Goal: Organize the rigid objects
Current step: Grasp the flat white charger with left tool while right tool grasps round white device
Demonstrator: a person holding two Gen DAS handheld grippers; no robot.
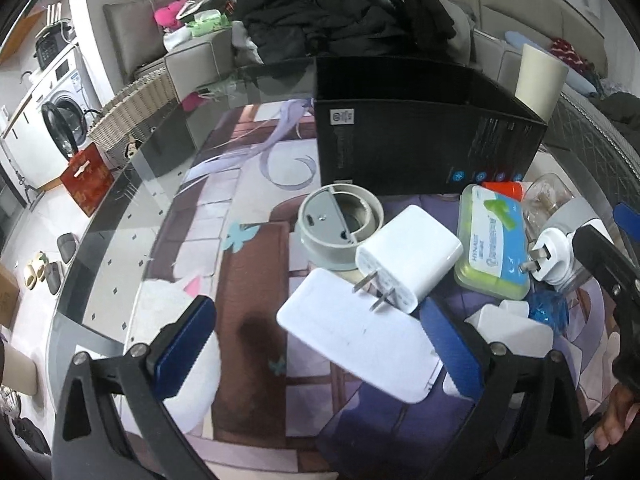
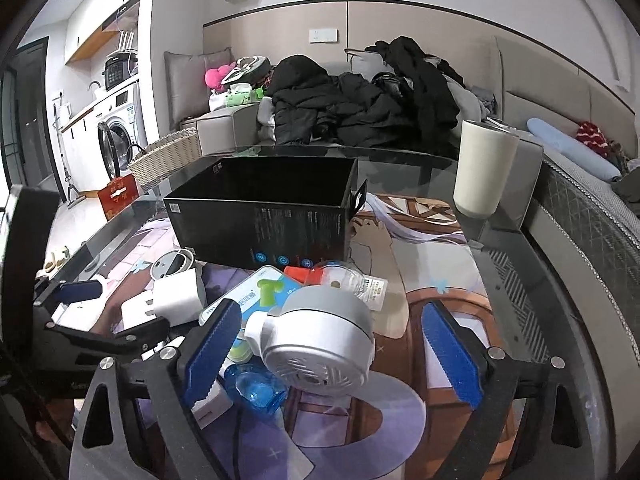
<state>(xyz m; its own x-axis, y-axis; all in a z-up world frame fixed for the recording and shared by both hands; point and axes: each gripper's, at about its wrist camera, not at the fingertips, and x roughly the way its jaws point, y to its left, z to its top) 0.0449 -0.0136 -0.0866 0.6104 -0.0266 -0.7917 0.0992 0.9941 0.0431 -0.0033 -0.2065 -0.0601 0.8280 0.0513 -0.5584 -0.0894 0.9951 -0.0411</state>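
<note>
An open black box [image 1: 420,136] stands at the back of the glass table; it also shows in the right wrist view [image 2: 264,216]. My left gripper [image 1: 320,344] is open, its fingers either side of a flat white slab [image 1: 360,344]. A white two-pin charger [image 1: 404,256] leans on the slab. My right gripper [image 2: 332,356] is open around a round grey and white plug adapter [image 2: 320,340]. A green and blue case [image 1: 494,240], a grey ring-shaped dock [image 1: 340,224] and a blue clear bottle [image 2: 256,392] lie close by.
A cream cup [image 2: 482,168] stands at the table's far right. A small clear bottle with an orange cap [image 2: 340,276] lies in front of the box. A sofa piled with dark clothes [image 2: 360,108] is behind the table. A wicker basket [image 1: 132,112] and a washing machine [image 1: 60,120] are at the left.
</note>
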